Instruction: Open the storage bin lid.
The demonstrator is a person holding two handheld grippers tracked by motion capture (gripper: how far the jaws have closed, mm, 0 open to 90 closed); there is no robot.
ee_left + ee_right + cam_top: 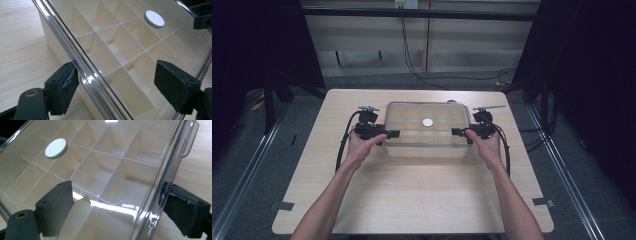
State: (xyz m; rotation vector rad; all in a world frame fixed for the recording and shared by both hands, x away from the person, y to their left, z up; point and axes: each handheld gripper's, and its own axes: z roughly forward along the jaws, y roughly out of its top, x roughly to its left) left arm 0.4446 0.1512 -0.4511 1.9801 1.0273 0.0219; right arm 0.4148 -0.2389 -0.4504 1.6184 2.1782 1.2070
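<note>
Overhead cam; two close cams, shared box [427,129]

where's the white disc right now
In the high view the white disc sits mid-lid on the clear box, between the left gripper and right gripper.

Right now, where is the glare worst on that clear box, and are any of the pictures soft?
Right gripper view: a bright streak of glare crosses the clear lid near the jaws. Left gripper view: a thin highlight runs along the lid's rim; the picture is sharp. High view: dim and soft, dark surroundings, the box evenly lit.
</note>
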